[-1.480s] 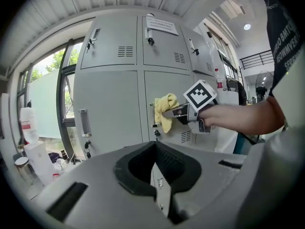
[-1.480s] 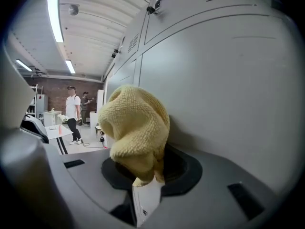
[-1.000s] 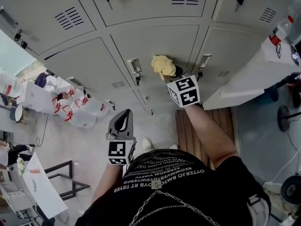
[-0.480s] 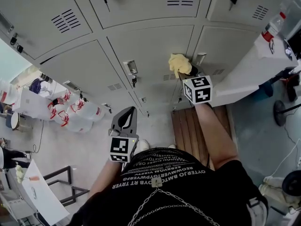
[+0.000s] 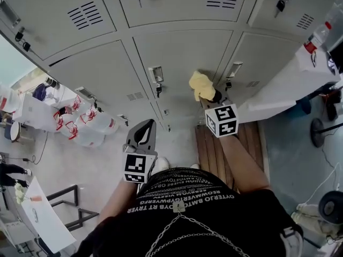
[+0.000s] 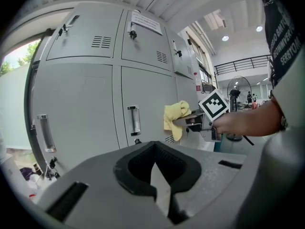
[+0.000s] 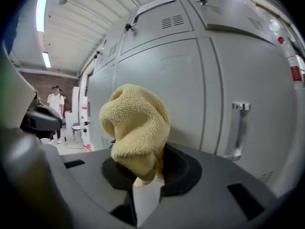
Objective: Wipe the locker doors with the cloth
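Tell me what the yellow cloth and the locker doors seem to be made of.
The yellow cloth looks like soft microfibre or terry: fuzzy looped pile, bunched in folds. The locker doors look like painted sheet metal, pale grey with a smooth satin finish, judging by the punched vent slots and crisp seams.

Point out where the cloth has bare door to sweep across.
Bare: grey metal locker door above the yellow cloth in the right gripper, right of its chrome handle. Crowded: handles and hanging keys along door edges.
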